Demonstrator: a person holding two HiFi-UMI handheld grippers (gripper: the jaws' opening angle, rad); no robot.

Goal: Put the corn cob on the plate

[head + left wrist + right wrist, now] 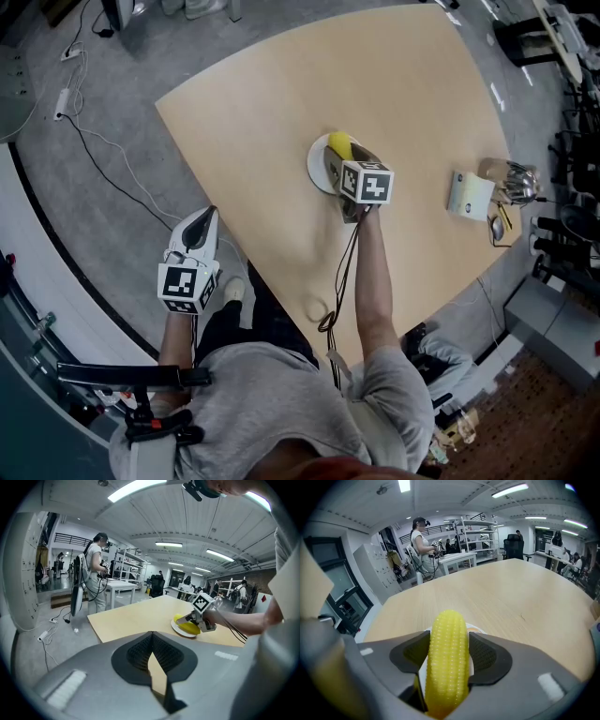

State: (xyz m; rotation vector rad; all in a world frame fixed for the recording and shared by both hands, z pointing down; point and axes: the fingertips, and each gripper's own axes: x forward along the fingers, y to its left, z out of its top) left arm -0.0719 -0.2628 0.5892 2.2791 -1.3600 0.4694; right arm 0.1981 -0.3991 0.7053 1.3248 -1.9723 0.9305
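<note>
- Yellow corn cob [448, 658] sits squeezed between the right gripper's [339, 157] jaws, its long side pointing straight out along them.
- It is right over the white plate [316, 169], low, maybe touching.
- The wooden table [403, 94] has lots of bare room around the plate; its edges are well away.
- The left gripper [152, 654] hangs off the table, jaws closed on nothing.

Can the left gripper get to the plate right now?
Probably not easily: the left gripper hangs shut off the table edge, and the right gripper, shut on the corn cob, sits over the plate.
</note>
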